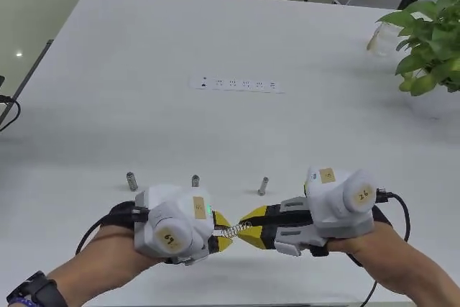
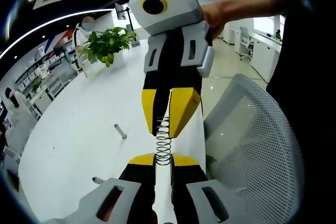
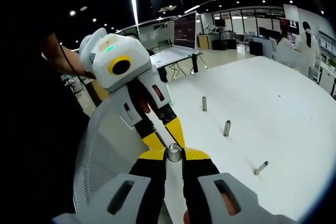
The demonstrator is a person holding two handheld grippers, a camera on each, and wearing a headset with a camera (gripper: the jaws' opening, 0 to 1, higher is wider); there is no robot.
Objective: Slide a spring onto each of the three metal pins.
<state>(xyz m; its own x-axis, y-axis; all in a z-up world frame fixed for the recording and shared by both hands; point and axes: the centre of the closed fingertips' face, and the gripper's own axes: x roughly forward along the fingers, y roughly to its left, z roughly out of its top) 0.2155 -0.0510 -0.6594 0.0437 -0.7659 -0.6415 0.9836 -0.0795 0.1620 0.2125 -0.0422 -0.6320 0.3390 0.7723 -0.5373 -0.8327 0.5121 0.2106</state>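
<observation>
Spring (image 1: pixel 234 231) bridges left gripper (image 1: pixel 223 234), right gripper (image 1: pixel 246 228) jaws.

surface: white table (image 1: pixel 108 91) | 6 o'clock, in a row: left pin (image 1: pixel 131 180), middle pin (image 1: pixel 195 180), right pin (image 1: pixel 263 186) tilted | centre: power strip (image 1: pixel 233 84) | 2 o'clock: potted plant (image 1: pixel 430 41)

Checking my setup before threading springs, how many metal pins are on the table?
3, in a row on the table: left pin, middle pin, right pin. None looks hidden.
</observation>
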